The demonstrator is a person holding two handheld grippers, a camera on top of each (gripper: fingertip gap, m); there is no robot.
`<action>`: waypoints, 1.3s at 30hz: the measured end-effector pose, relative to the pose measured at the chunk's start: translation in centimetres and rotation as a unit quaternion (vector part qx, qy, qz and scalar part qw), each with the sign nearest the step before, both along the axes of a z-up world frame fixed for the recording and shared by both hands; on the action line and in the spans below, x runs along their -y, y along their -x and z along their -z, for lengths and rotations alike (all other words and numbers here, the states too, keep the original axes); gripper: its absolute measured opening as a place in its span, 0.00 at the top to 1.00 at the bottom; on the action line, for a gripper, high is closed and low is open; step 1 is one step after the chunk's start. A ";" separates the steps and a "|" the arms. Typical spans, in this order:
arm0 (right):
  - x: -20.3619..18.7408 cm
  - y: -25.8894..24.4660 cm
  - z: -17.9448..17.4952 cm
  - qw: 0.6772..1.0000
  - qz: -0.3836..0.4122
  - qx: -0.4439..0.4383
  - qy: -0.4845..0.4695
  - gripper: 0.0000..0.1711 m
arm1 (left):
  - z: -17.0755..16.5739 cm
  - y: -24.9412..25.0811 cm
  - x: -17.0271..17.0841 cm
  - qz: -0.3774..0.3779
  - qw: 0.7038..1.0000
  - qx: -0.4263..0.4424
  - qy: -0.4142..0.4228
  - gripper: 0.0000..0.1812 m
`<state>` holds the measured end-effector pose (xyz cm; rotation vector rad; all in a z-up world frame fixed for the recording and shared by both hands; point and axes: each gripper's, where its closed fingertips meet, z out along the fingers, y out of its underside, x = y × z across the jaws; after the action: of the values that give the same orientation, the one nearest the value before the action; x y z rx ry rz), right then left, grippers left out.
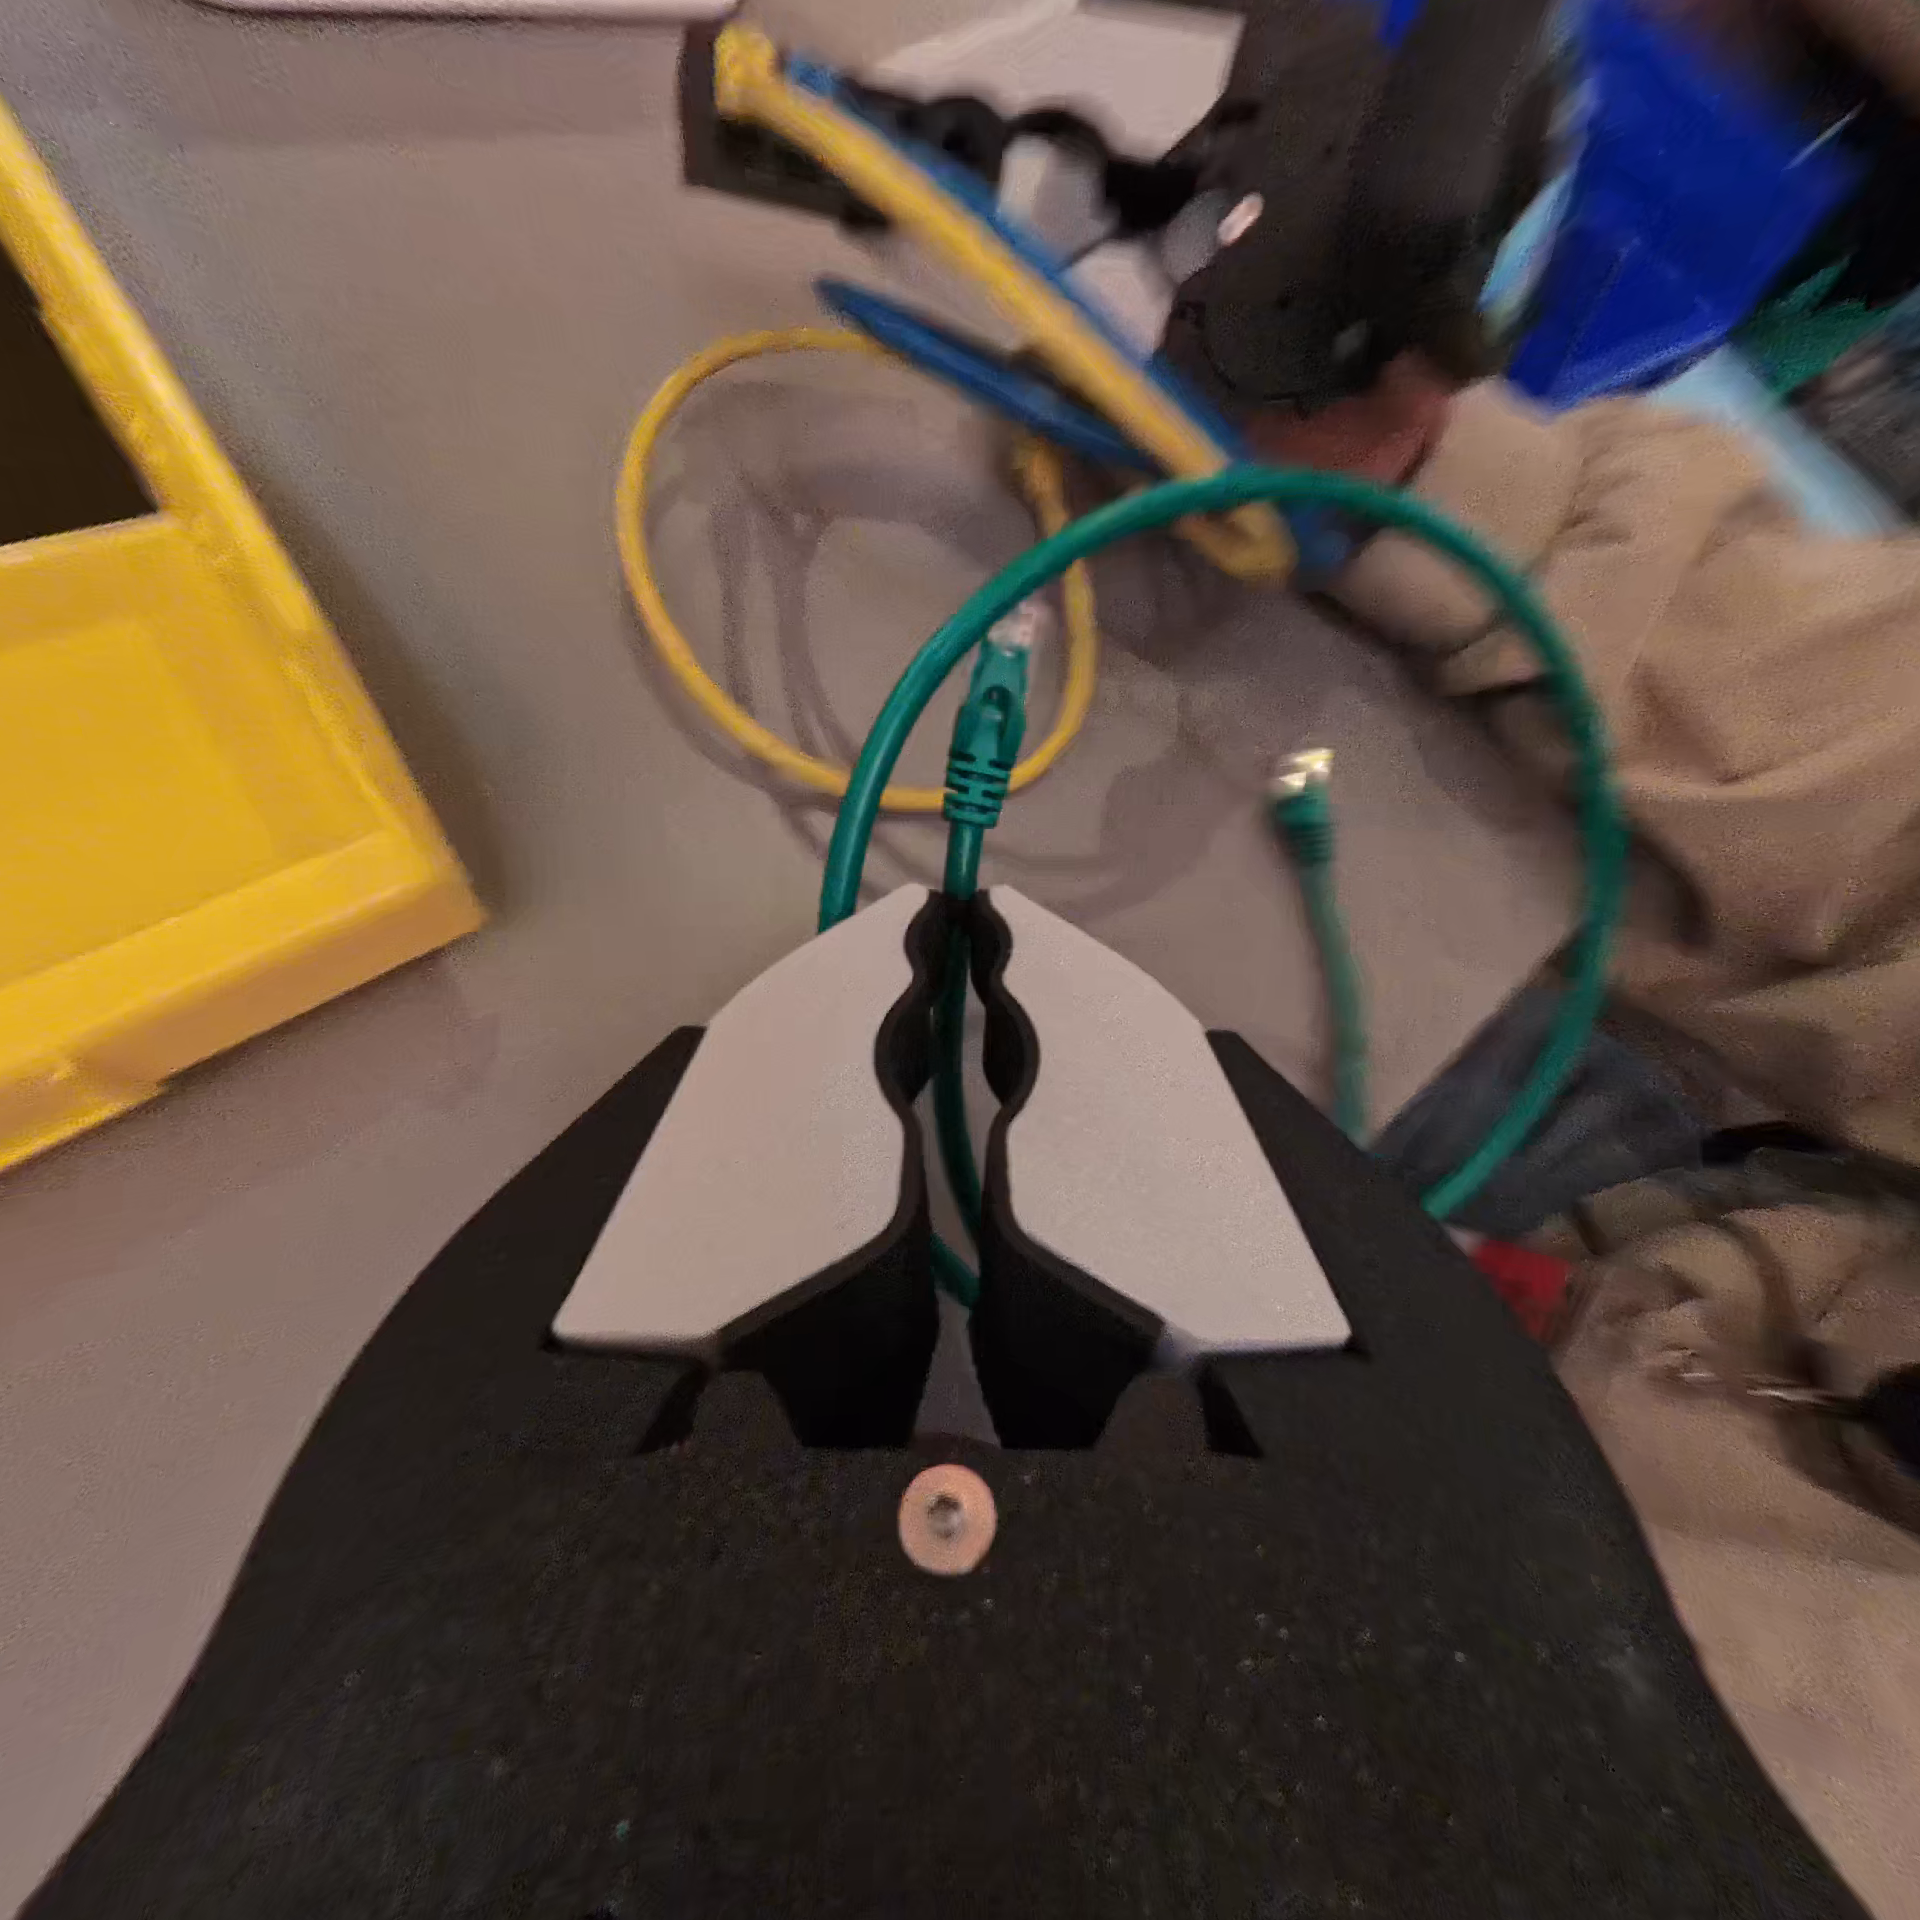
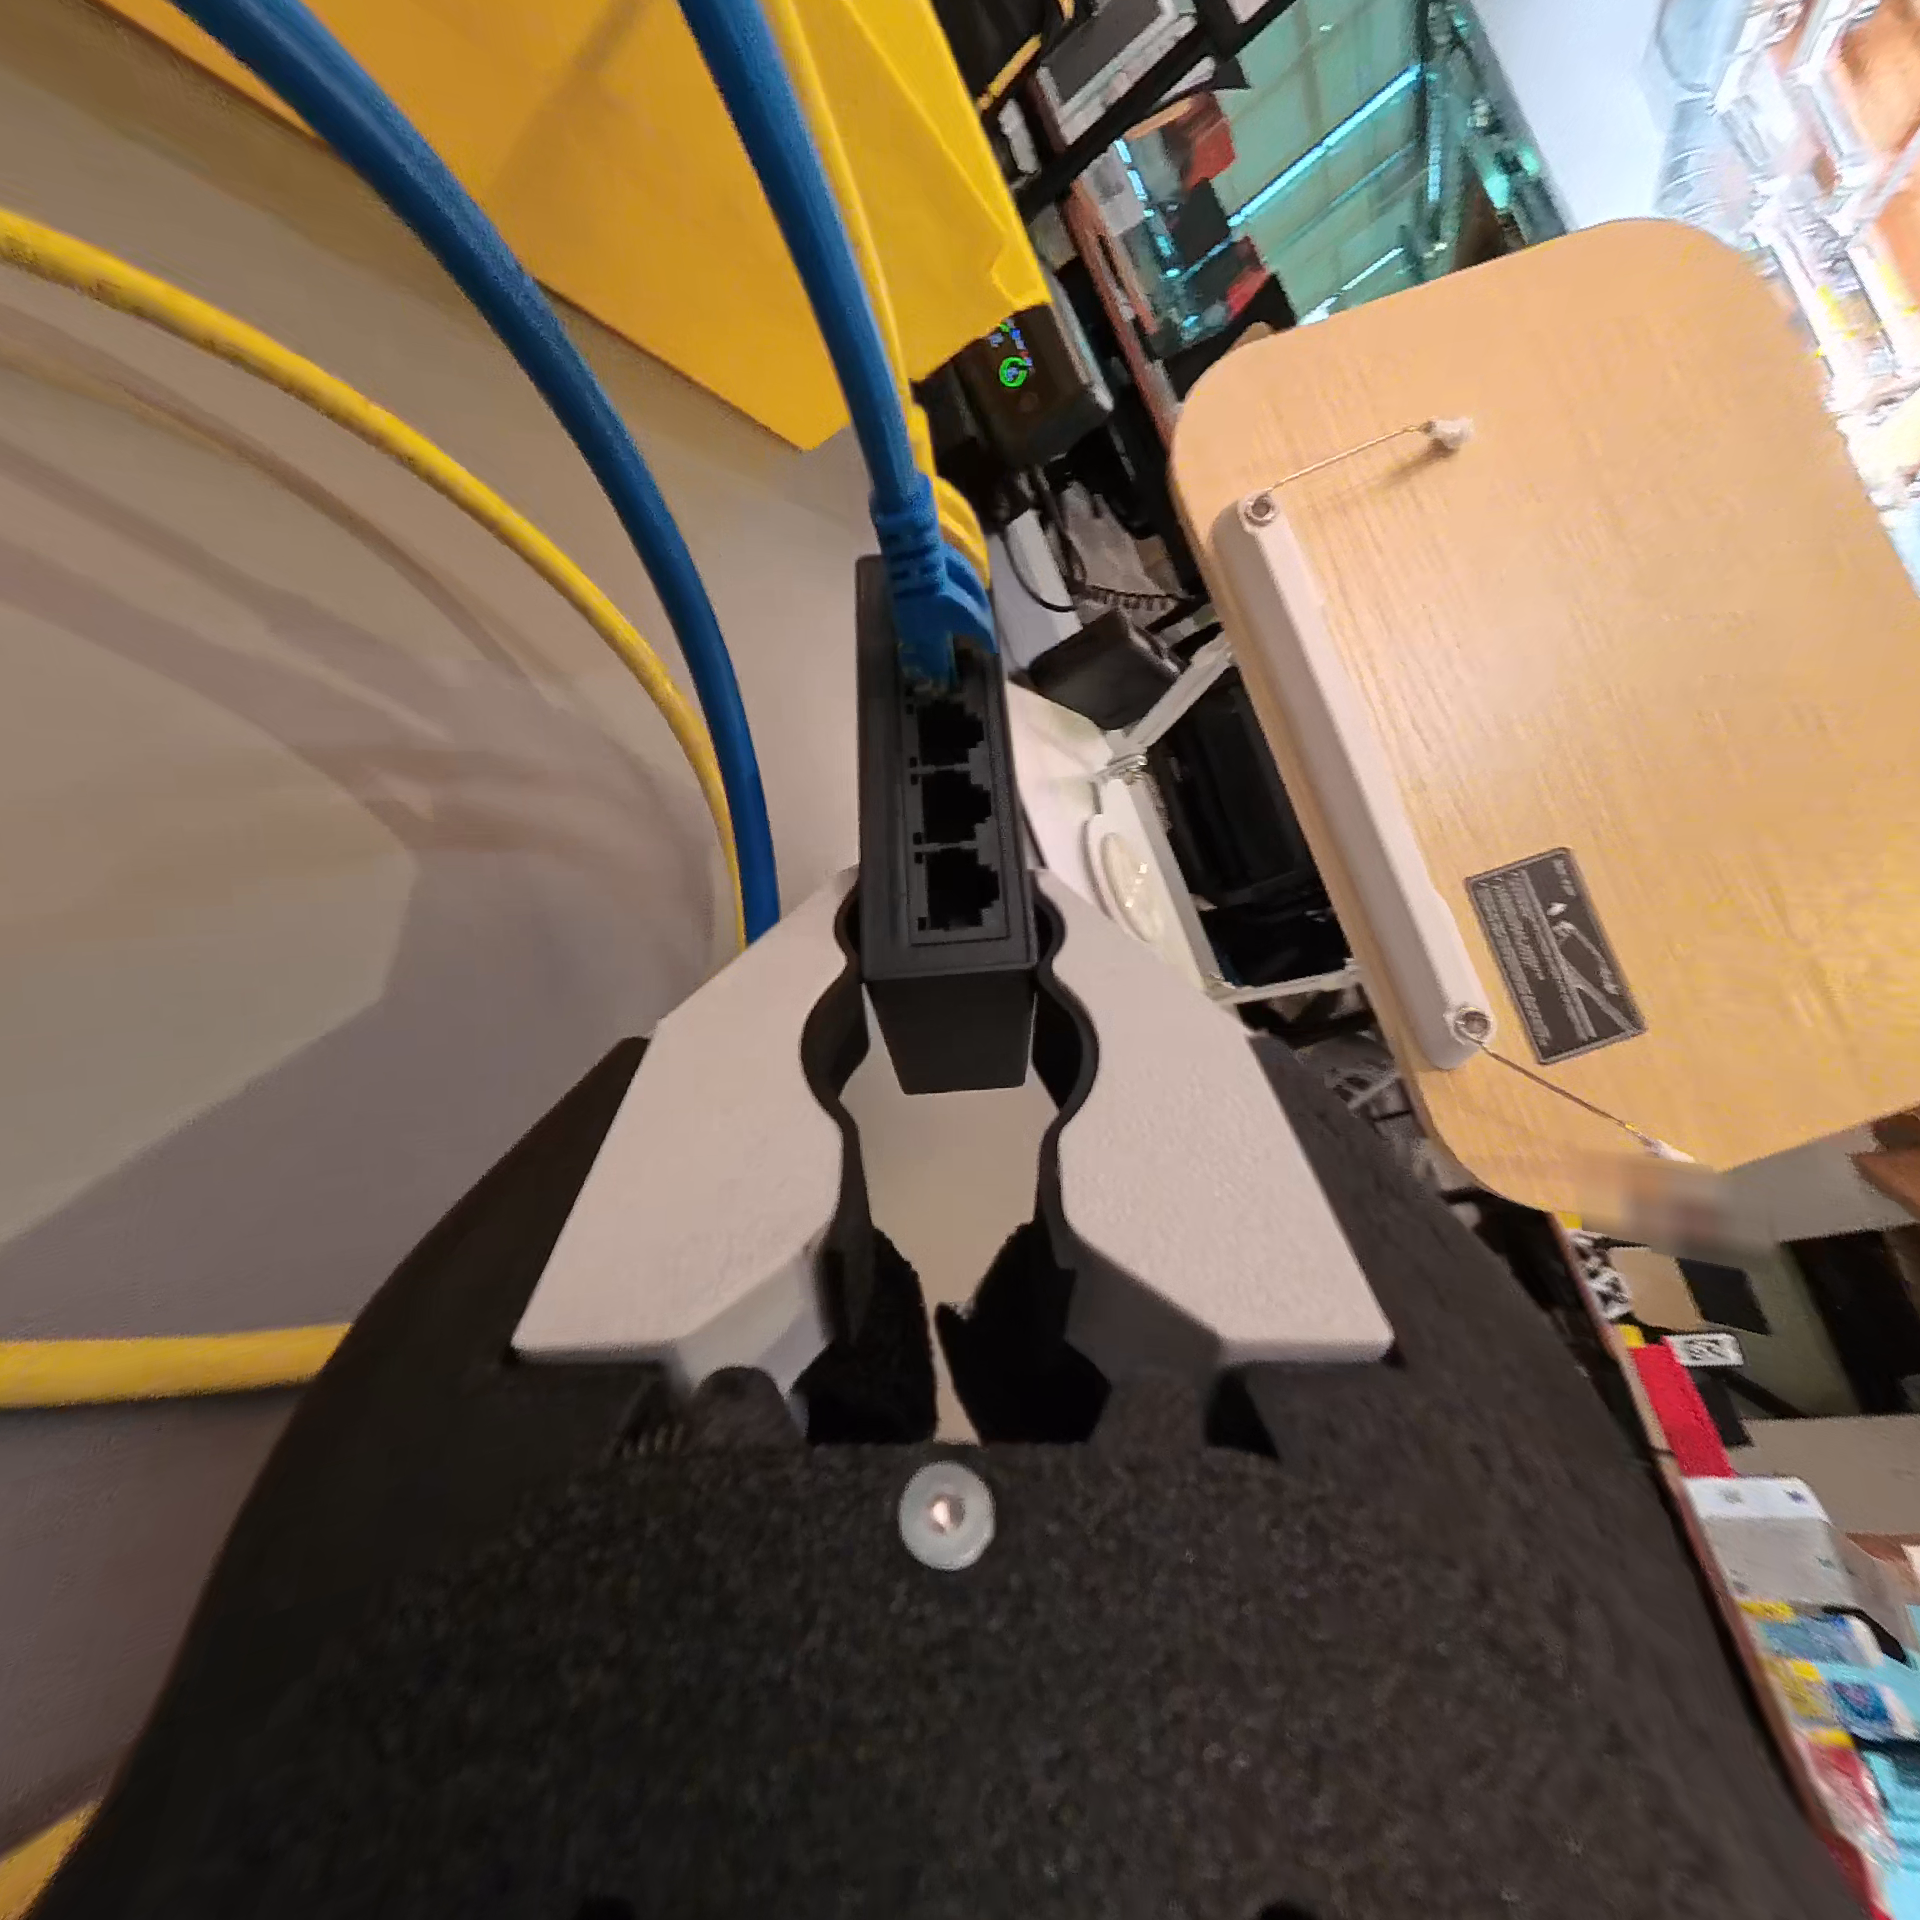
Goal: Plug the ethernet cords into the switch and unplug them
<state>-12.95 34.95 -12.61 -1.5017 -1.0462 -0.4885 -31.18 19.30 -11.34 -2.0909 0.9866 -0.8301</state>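
My left gripper (image 1: 968, 902) is shut on a green ethernet cord (image 1: 1049, 566), just behind its plug (image 1: 982, 743), which points forward above the table. The cord loops round to the right; its other plug (image 1: 1301, 795) lies on the table. My right gripper (image 2: 948, 925) is shut on the near end of the black switch (image 2: 940, 821) and holds it lifted. A blue cord (image 2: 920, 561) is plugged into a far port, with a yellow cord (image 2: 416, 447) behind it. Three near ports are empty. In the left wrist view the switch (image 1: 774, 156) sits far off with the yellow cord (image 1: 977, 239) and blue cord (image 1: 997, 374).
A yellow bin (image 1: 156, 727) stands at the left of the grey table (image 1: 416, 364). A person's beige sleeve (image 1: 1714, 727) lies at the right. A wooden board with a white bar (image 2: 1558, 675) and shelves are beyond the switch in the right wrist view. Across from one pair of fingers to the other is roughly 25 cm.
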 end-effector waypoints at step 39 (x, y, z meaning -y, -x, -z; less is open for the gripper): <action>-0.2 -0.9 0.6 0.983 0.053 0.172 -0.029 0.84 | 1.3 -0.6 0.6 0.095 0.995 -0.025 0.004 0.96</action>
<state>-12.08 35.17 -13.25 -1.4574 -1.2091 -0.8702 -30.55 18.69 -12.59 -2.0561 1.2253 -0.8813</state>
